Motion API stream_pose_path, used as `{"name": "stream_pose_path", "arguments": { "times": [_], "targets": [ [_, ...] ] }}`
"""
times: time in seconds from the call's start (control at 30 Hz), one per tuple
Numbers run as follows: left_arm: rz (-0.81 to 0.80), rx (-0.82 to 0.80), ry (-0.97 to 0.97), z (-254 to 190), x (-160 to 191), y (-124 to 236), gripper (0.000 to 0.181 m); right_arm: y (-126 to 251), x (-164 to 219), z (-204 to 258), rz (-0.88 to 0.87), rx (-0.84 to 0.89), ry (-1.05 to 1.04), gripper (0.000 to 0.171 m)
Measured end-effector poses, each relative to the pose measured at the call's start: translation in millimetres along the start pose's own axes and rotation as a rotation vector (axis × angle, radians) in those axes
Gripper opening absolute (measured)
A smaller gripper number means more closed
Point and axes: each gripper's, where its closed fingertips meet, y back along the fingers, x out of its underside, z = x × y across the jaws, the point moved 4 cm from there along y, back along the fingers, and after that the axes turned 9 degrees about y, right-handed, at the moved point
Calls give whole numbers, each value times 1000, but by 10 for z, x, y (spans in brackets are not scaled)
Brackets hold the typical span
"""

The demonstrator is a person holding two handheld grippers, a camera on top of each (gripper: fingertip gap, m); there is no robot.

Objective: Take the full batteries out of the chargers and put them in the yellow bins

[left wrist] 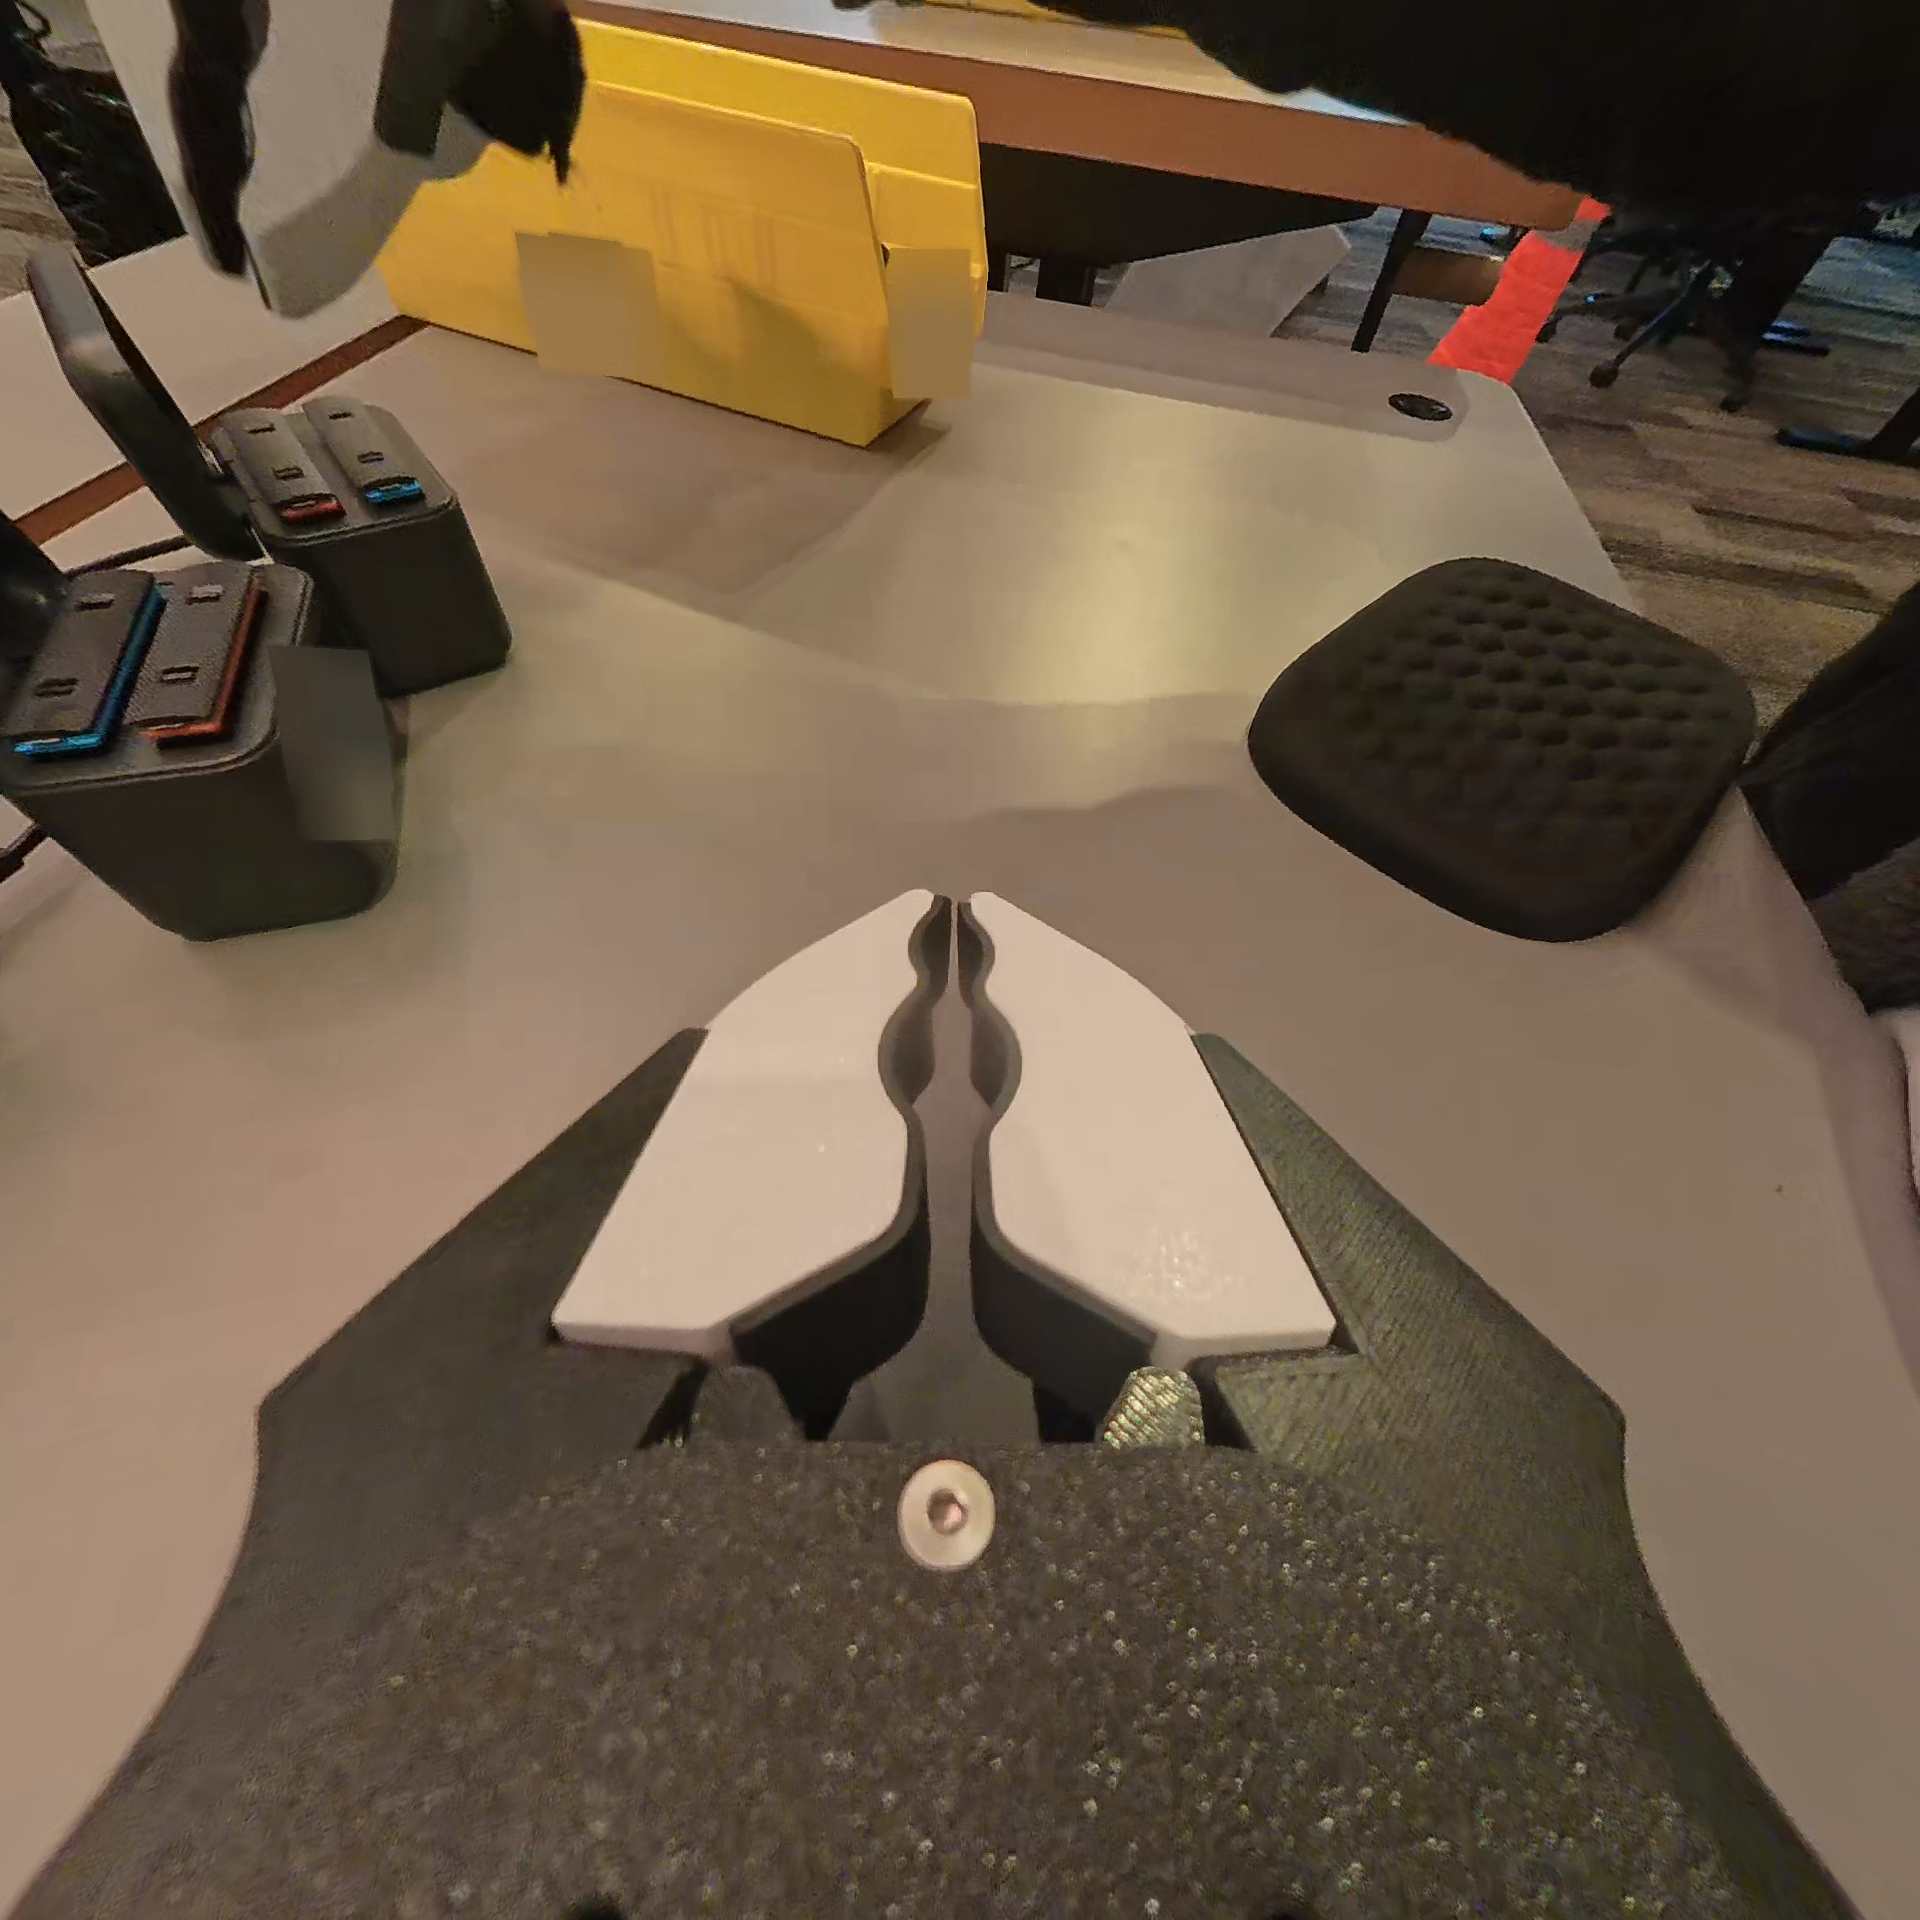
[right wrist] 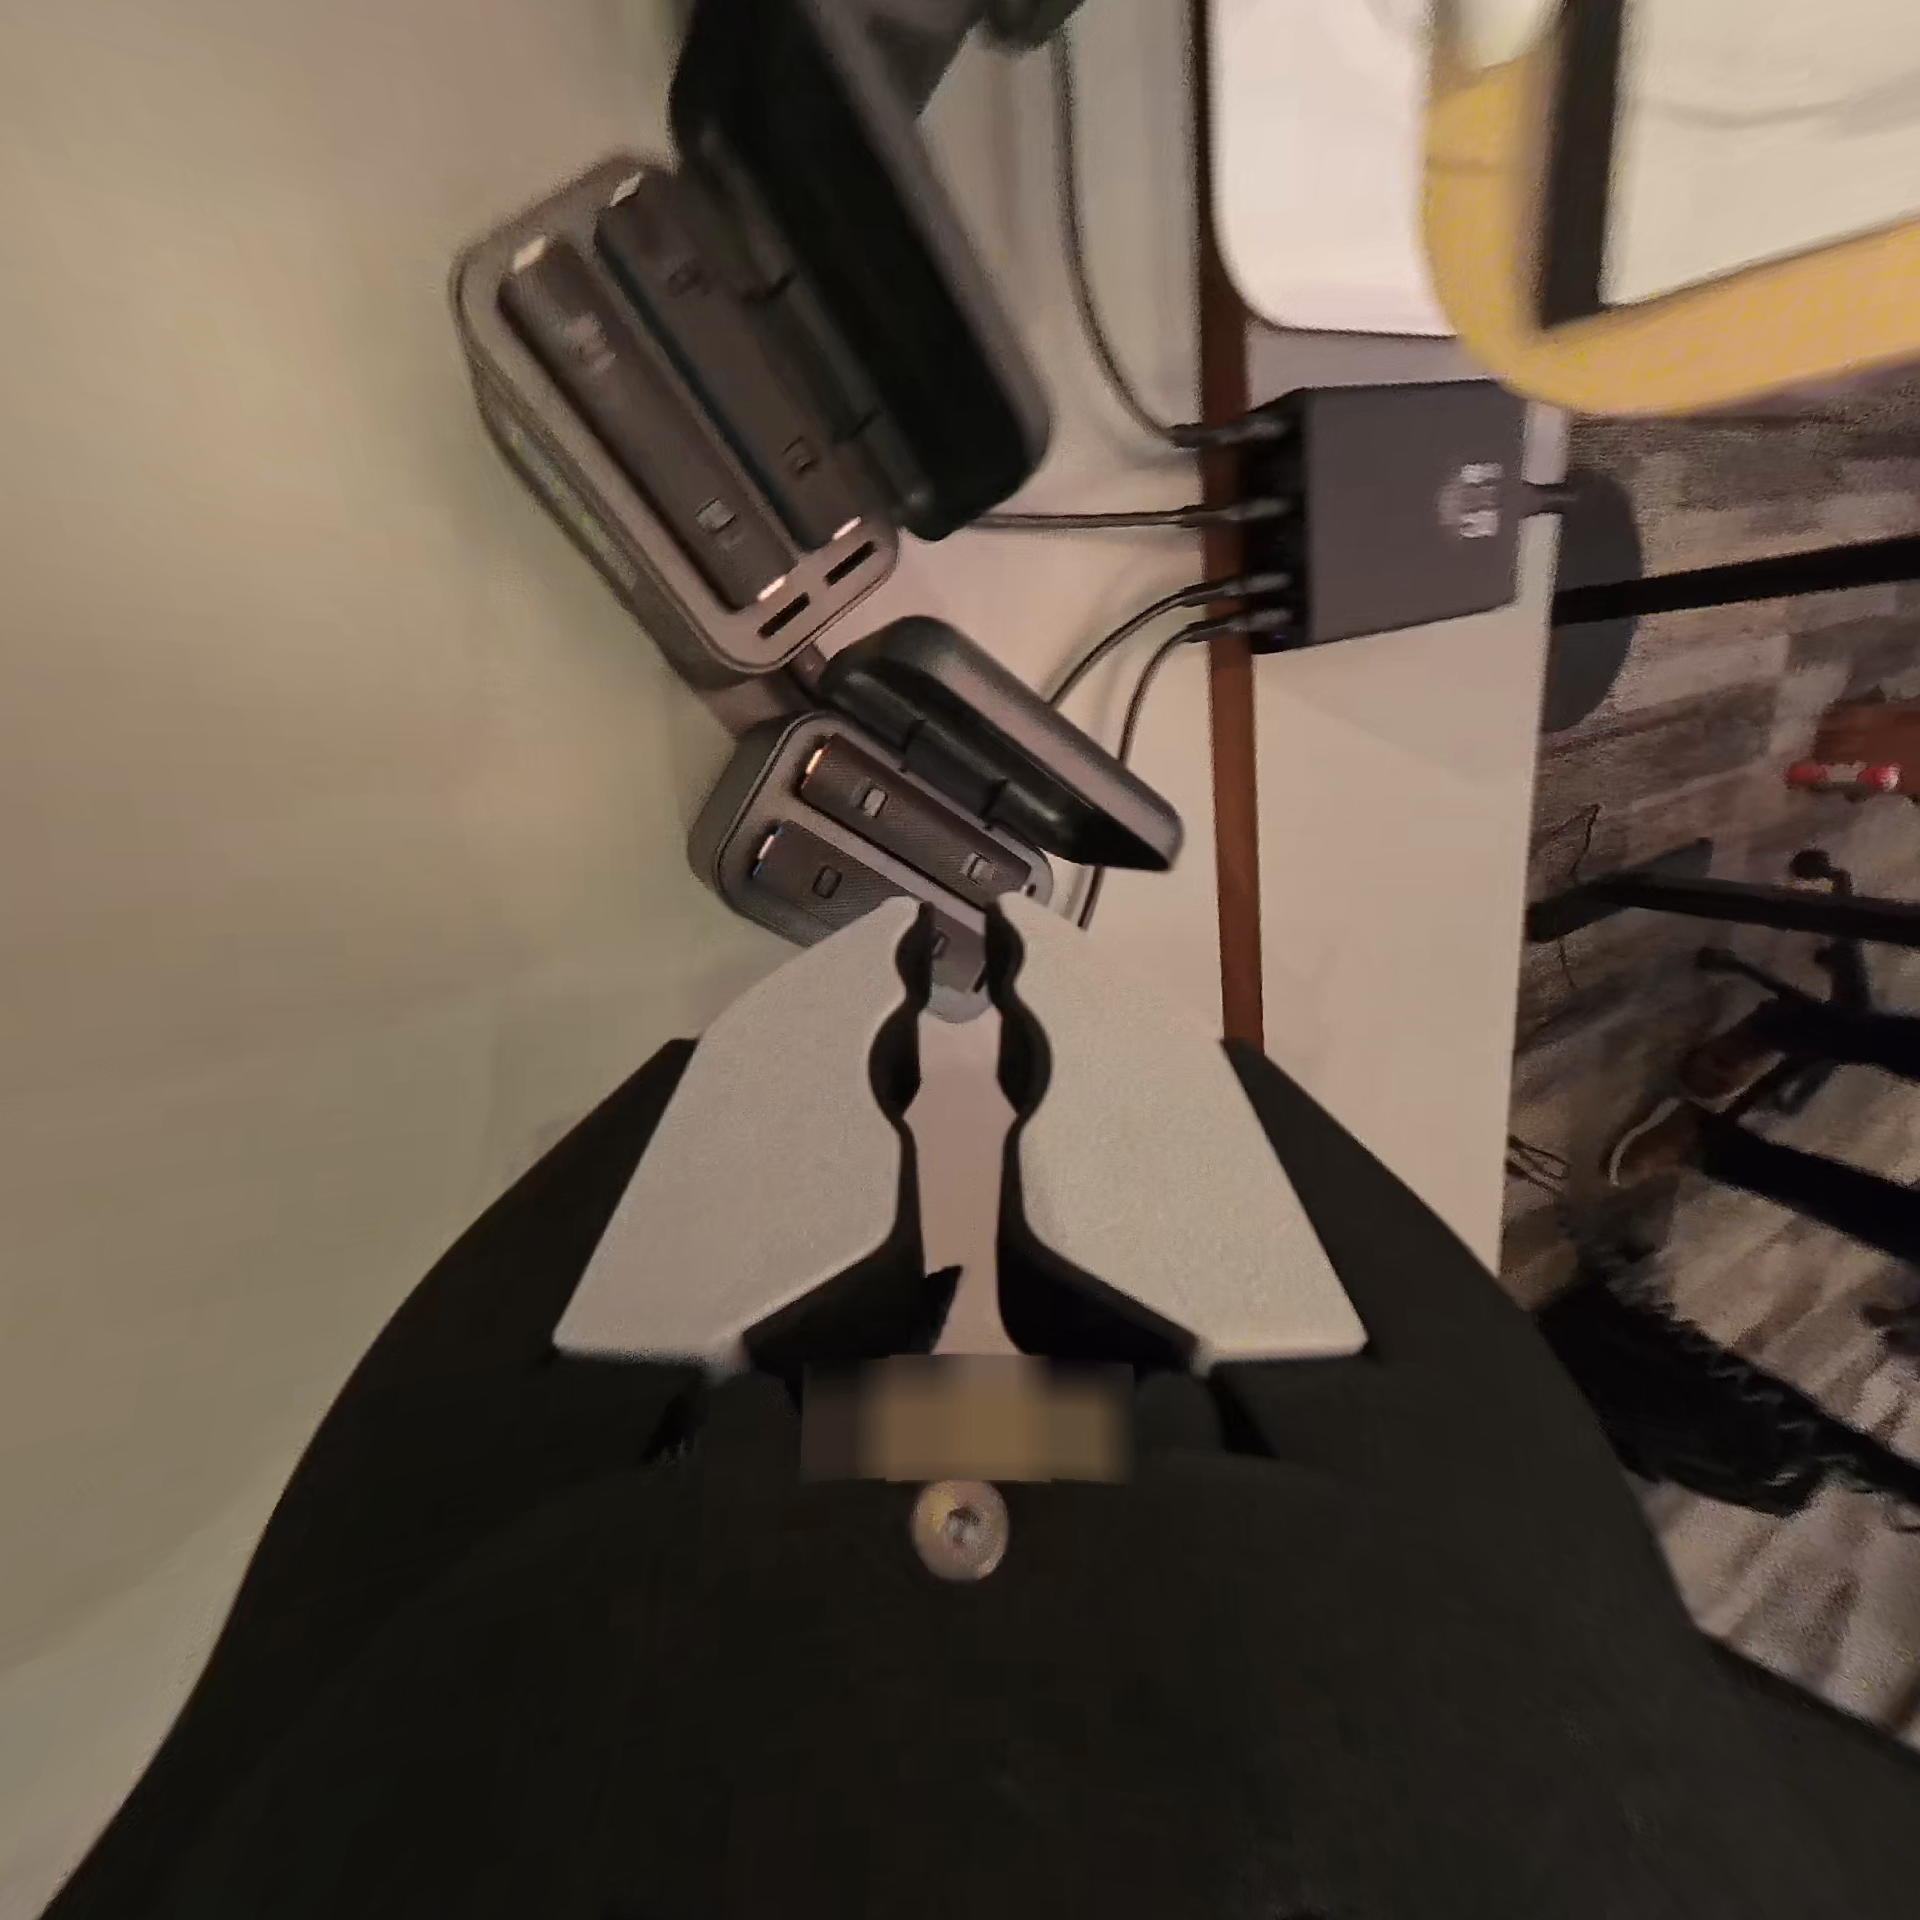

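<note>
Left wrist view first: at the far left I see two dark chargers, the near charger (left wrist: 197, 769) and the far charger (left wrist: 364, 540), standing side by side on the pale tabletop (left wrist: 935, 644) with their lids tipped up. Each holds slim black batteries (left wrist: 135, 665) set upright in its slots, with blue or red edging along their tops. Behind them, toward the middle, a yellow bin (left wrist: 727, 260) sits on the tabletop, well apart from the chargers. My left gripper (left wrist: 954, 909) hovers over bare tabletop with its white fingers (left wrist: 790, 1122) pressed together and nothing between them. To the right lies a black dimpled pad (left wrist: 1507, 738).

Right wrist view is blurred. The same chargers appear at centre left, and my right gripper (right wrist: 956, 935) has its fingers (right wrist: 1143, 1143) pinching the end of one battery (right wrist: 951, 971), a dark grey bar, just beside the nearer charger (right wrist: 790, 862). Whether it is clear of its slot I cannot tell. Farther right, thin cables run to a black power block (right wrist: 1392, 509) at the tabletop's edge.
</note>
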Motion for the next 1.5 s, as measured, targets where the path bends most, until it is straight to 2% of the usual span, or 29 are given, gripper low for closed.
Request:
{"name": "stream_pose_path", "arguments": {
  "times": [0.13,0.23,0.33,0.43,0.67,0.73,0.77,0.83,1.17,1.2,1.23,1.27,1.3,1.33,1.37,1.4,1.5],
  "targets": [
    [1,3,-8,-16,0,-3,1,195,116,-38,-104,90,-228,37],
    [3,3,-15,-29,3,-6,0,207,145,78,-166,68,-440,76],
    [9,2,-23,-37,9,-14,0,105,42,267,-268,60,-564,97],
    [12,-1,-26,-38,15,-18,0,-187,126,379,-213,107,-588,114],
    [17,-3,-26,-31,21,-19,0,-602,358,371,-266,81,-696,114],
    [21,-1,-25,-32,26,-23,0,-682,353,381,-306,68,-694,108],
    [20,0,-26,-32,24,-22,0,-709,354,385,-316,74,-695,99],
    [18,1,-25,-32,22,-21,0,-729,334,398,-344,84,-699,90],
    [24,3,-36,-45,26,-29,0,-737,315,382,-254,268,-865,89],
    [24,3,-37,-46,26,-30,0,-729,325,383,-231,299,-902,84],
    [24,2,-38,-46,26,-31,0,-715,346,387,-204,341,-931,66],
    [26,2,-38,-45,27,-33,0,-699,389,375,-164,405,-954,38],
    [27,2,-38,-45,29,-35,0,-686,435,347,-122,468,-952,25],
    [27,2,-39,-47,29,-36,0,-696,450,336,-100,480,-945,28],
    [26,2,-40,-48,28,-36,0,-714,451,342,-95,462,-949,44],
    [25,1,-41,-49,28,-35,0,-715,444,345,-110,446,-953,50],
    [25,0,-39,-46,28,-34,0,-660,457,323,-167,439,-961,53]
  ]
}}
